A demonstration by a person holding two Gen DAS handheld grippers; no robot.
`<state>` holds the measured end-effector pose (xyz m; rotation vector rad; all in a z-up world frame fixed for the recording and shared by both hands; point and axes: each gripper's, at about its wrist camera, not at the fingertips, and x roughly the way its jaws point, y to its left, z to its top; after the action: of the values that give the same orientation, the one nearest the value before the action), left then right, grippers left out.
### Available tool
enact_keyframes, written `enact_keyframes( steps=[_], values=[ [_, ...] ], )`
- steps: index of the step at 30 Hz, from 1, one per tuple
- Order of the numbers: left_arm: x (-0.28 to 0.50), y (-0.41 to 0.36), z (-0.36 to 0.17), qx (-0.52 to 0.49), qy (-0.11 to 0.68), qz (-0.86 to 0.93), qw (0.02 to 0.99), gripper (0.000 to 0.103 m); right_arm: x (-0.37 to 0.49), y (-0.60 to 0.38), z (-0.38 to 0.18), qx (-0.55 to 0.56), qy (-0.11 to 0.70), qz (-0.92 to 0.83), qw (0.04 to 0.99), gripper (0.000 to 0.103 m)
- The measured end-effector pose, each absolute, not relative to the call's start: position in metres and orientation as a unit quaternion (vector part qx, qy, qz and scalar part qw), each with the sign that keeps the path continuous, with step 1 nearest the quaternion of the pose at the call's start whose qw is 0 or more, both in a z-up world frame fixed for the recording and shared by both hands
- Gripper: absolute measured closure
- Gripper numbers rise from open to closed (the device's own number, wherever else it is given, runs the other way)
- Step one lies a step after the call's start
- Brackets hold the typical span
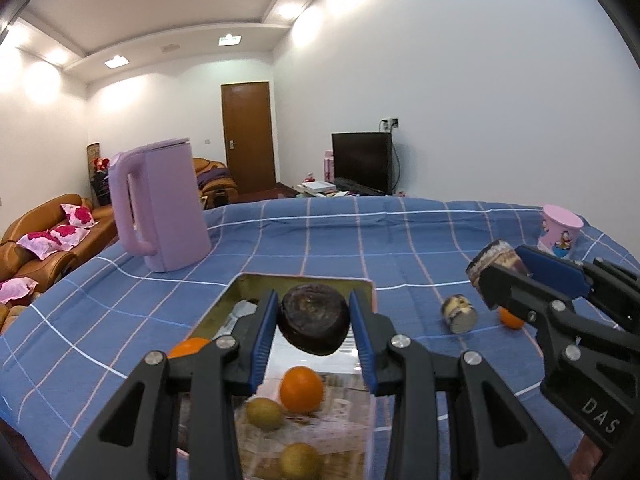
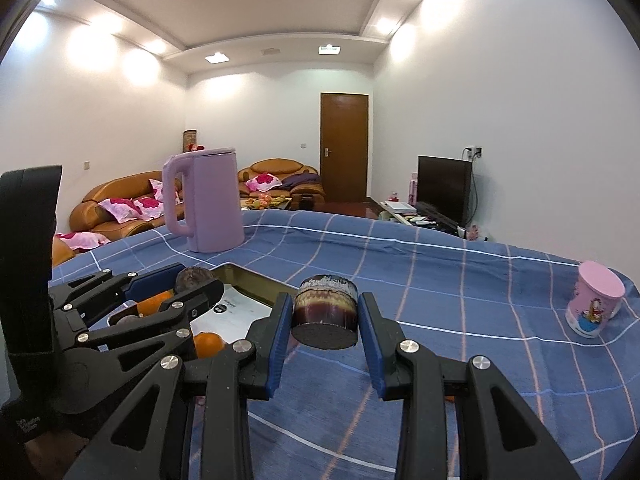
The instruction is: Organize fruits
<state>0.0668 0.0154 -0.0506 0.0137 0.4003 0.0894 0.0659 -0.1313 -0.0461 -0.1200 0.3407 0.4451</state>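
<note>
Left gripper (image 1: 314, 320) grips a possibly wrinkled dark fruit (image 1: 313, 319) above blue tablecloth (image 1: 400, 248).

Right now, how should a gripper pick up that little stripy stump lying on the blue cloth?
The small stump lies on its side on the tablecloth, one flat cut end facing the camera. Probably best to come from above and close the fingers on the two flat ends; the round bark could roll. An orange sits close on its right, so lean in from the left.

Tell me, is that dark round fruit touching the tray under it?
Apart. In the left wrist view the left gripper holds the dark fruit above the tray.
</note>
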Motion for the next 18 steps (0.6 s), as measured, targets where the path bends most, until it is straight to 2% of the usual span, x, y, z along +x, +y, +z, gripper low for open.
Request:
enact_keyframes(
  steps=[18],
  values=[
    [0.093,0.071,-0.056,-0.029,0.254,0.059,0.965,0.065,0.076,-0.081,-0.058,-0.078,0.195,0.263,0.942,0.067]
  ],
)
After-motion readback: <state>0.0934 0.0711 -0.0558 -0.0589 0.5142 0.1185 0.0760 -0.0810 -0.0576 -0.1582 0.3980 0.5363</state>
